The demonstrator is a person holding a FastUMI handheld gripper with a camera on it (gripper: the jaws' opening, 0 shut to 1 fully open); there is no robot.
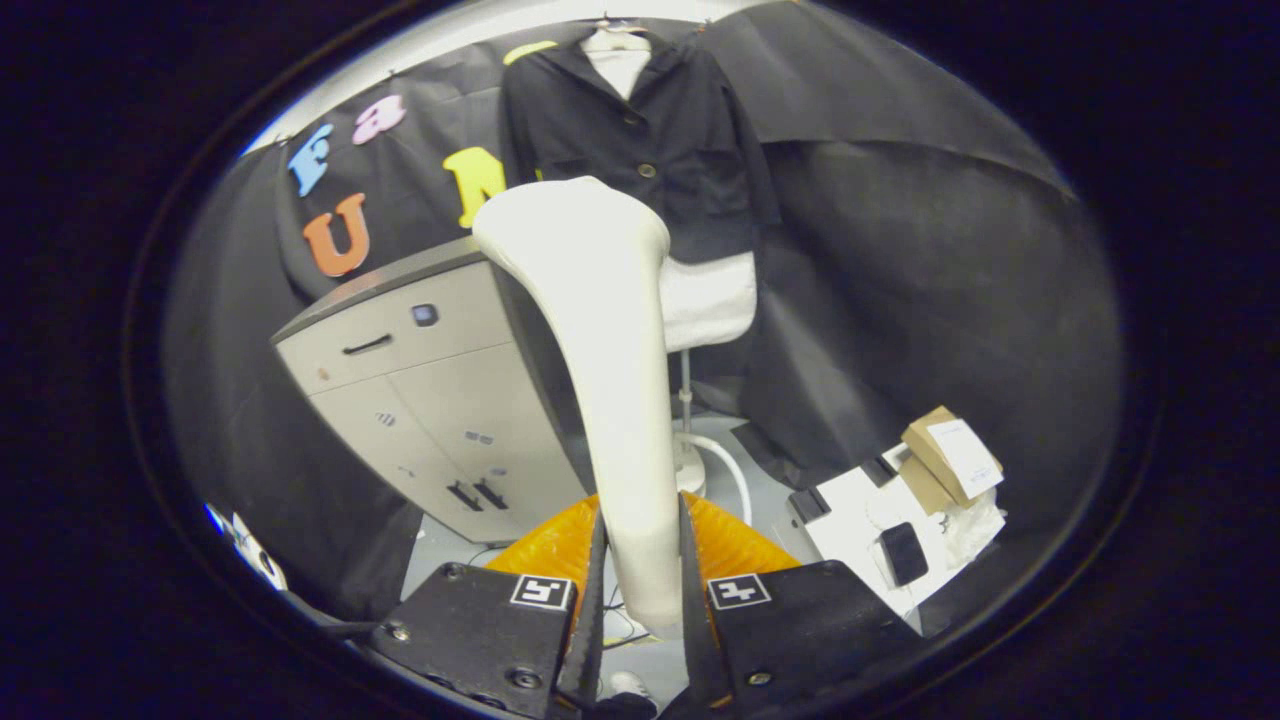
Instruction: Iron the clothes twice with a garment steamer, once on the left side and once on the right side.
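Clamped around the handle of the garment steamer (600,330), the gripper (640,590) has its two fingers (592,600) drawn in until only the handle's width parts them, one pressing on each side of its lower end. From that hold the steamer rises up and away from the fingers, widening into a broad, flat head that leans over to the left and stands apart from the cloth.

Just beyond the fingers, an orange piece (545,545) spreads out low on both sides of the handle. To the left, a pale cabinet (420,400) with a grey top, a drawer and two doors stands tilted in the fisheye. To the right, a white board (860,520) lies on the floor, bearing a small dark device and cardboard boxes (945,460) at its far end.

Farther back, the black jacket (650,130) is buttoned over a white mannequin torso (710,300) on a thin pole stand (686,390), directly behind the steamer's head. Behind everything hangs the black cloth wall (900,250) of the booth.
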